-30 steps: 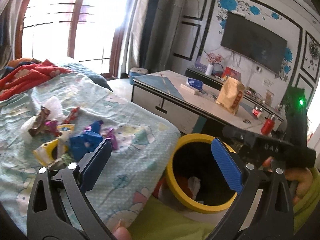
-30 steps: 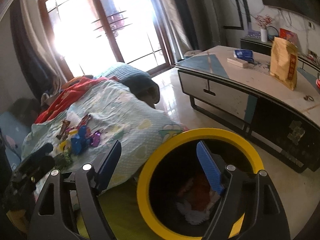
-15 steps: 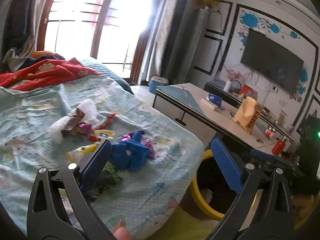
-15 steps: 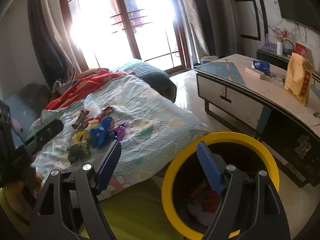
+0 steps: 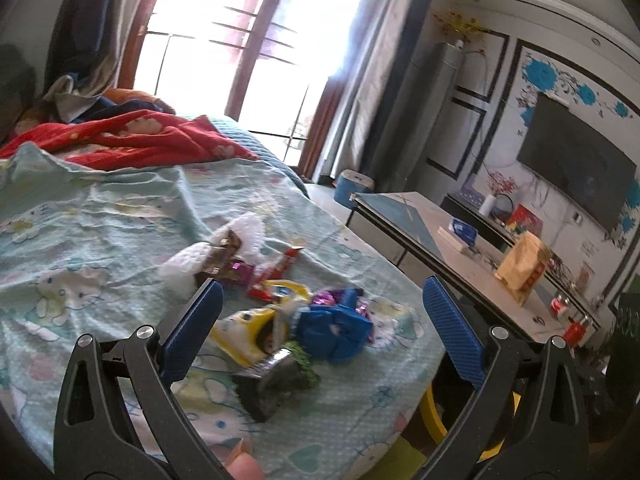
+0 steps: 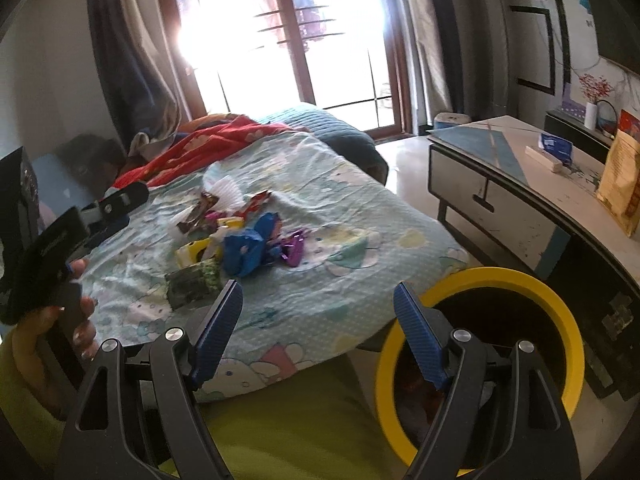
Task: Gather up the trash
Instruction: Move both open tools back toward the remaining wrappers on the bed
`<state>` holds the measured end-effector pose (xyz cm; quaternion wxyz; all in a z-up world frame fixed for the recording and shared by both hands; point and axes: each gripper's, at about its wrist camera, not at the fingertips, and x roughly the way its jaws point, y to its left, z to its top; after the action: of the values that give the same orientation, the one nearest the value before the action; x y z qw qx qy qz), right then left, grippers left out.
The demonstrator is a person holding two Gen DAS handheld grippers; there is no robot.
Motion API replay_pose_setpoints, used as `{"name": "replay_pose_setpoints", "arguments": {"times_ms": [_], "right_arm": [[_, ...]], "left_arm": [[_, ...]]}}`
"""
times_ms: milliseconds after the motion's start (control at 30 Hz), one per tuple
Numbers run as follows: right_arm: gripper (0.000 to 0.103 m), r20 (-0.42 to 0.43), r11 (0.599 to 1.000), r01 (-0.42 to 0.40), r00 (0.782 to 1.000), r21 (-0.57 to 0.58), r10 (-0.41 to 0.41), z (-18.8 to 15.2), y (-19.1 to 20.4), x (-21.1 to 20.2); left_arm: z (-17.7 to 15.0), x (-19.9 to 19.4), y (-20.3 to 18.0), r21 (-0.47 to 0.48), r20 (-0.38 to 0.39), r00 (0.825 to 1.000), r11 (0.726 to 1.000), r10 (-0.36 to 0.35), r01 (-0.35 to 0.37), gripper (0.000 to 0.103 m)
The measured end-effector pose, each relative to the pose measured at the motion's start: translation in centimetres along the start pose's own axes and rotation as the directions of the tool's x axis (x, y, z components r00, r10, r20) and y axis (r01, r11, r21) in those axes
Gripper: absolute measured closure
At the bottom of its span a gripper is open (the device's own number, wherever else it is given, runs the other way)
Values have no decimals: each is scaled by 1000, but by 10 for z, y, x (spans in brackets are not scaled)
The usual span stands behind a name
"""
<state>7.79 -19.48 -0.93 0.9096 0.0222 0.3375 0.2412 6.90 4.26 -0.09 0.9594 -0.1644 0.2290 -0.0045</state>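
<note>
On the bed's pale green sheet [image 5: 120, 216] we find both grippers spread and empty: left gripper [image 5: 320, 320] just short of the wrapper pile [image 5: 296, 312], right gripper [image 6: 318, 332] nearer us, yellow-rimmed bin [image 6: 516, 280] beneath its right finger.

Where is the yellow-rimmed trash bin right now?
The yellow-rimmed trash bin stands on the floor at lower right of the right wrist view, between the bed and the low table, behind the right gripper.
</note>
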Motion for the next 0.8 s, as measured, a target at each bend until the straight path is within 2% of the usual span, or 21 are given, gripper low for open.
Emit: {"name": "replay_pose_setpoints", "arguments": {"times_ms": [300, 633, 667, 800], "right_arm": [[28, -45, 998, -55, 998, -36, 53, 1, 32, 17], [28, -142, 987, -152, 979, -46, 144, -1, 81, 58], [28, -160, 986, -161, 975, -47, 152, -1, 86, 65], [28, -220, 982, -186, 960, -45, 171, -2, 102, 90]], "left_arm": [[7, -3, 35, -67, 17, 999, 997, 50, -49, 11], [10, 2, 83, -122, -4, 993, 986, 117, -116, 11], [9, 4, 91, -132, -12, 992, 983, 126, -127, 13], [6, 13, 112, -174, -49, 989, 974, 140, -147, 36]]}}
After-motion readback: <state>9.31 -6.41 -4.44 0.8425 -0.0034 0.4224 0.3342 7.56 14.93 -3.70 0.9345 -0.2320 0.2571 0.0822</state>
